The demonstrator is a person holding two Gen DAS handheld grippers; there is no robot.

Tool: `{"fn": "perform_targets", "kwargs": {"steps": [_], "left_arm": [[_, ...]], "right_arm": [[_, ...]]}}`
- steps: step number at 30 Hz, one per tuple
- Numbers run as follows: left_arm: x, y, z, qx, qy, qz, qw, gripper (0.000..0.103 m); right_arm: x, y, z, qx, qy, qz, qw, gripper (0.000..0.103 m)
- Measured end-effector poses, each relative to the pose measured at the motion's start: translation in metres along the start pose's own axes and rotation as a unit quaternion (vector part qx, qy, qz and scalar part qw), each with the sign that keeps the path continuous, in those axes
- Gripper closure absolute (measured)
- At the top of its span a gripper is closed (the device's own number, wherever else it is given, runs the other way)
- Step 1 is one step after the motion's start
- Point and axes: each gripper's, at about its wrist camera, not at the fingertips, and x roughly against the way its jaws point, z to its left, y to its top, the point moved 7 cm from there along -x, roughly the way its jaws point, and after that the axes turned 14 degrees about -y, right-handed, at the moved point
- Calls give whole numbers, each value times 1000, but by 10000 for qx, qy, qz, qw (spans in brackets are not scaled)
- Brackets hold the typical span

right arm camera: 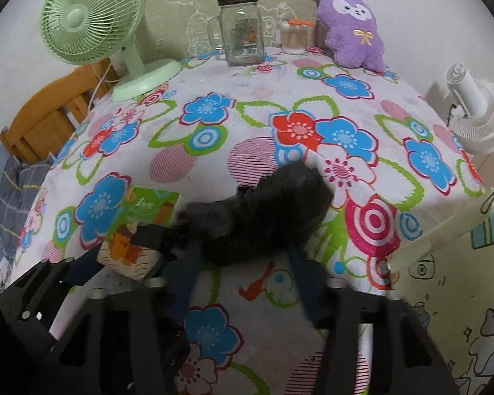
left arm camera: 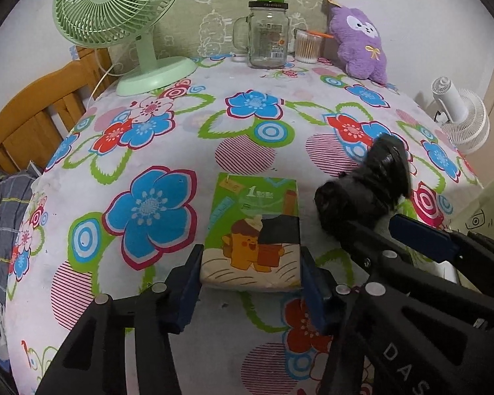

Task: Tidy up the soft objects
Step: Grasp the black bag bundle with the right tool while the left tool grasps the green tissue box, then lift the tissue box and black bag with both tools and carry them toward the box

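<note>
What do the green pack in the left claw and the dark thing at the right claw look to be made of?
Tissue pack: glossy printed plastic film over soft filling, probably paper; it shows light glare and rounded, bulging edges between the left claw. Black object: fuzzy and matte, seemingly fabric or plush, with a frayed outline; the blur leaves it open. The right claw straddles it.

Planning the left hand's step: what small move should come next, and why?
Probably lift the tissue pack slightly: the left gripper has its fingers pressed on both sides of it, while it appears to rest on the tablecloth.
</note>
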Motion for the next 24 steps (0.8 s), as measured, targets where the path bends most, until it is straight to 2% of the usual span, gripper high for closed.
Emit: {"fn": "perform_targets", "kwargs": {"steps": [5,10,22,24], "left_arm": [[3,-2,0,-15,61,-9,10000,48],[10,1,-1,3,59,-110,9999,48],[28,28,2,-50,100,-357,9993,48],[28,33,3,-56,115,-367,9992,48]], "right_arm": [[4,-2,1,65,8,-35,10000,58],[14,-2,2,5,228,-71,9997,57],[31,20,-1,-338,151,-312,9988,42],[30,26,0,-471,158,-304,9983,36]]}}
